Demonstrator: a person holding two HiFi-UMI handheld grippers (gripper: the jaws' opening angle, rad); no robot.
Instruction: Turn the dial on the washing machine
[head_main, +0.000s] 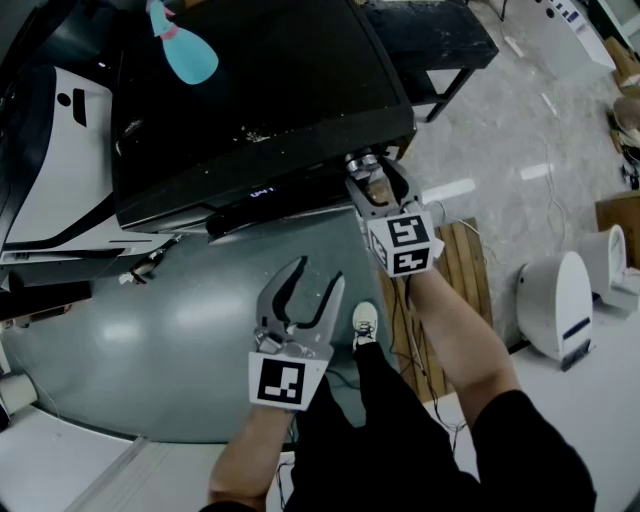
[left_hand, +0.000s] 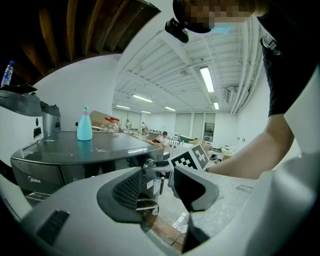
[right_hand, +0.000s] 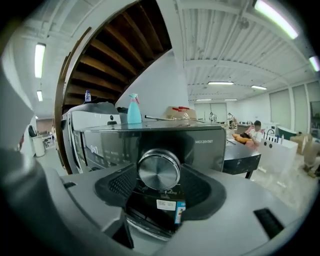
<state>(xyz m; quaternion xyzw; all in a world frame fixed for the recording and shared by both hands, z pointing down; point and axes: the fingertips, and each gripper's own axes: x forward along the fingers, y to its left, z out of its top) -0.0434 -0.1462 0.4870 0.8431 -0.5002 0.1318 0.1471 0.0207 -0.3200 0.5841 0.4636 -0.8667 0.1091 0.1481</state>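
Observation:
The black washing machine (head_main: 260, 90) fills the upper left of the head view, its control panel facing me. The round silver dial (head_main: 363, 160) sits at the panel's right end. My right gripper (head_main: 372, 172) reaches up to it, its two pads against the dial's sides. In the right gripper view the dial (right_hand: 159, 170) fills the gap between the dark pads (right_hand: 122, 184) of my right gripper (right_hand: 161, 186). My left gripper (head_main: 300, 285) hangs lower and to the left, away from the machine, open with nothing in it. The left gripper view shows its jaws (left_hand: 156, 187) apart and the dial (left_hand: 149, 165) beyond.
A blue spray bottle (head_main: 185, 45) stands on the machine's top. A black table (head_main: 430, 30) is behind, a wooden pallet (head_main: 465, 265) and a white appliance (head_main: 555, 305) on the floor at right. White equipment (head_main: 60, 150) is at left. My shoe (head_main: 365, 322) and cables lie below.

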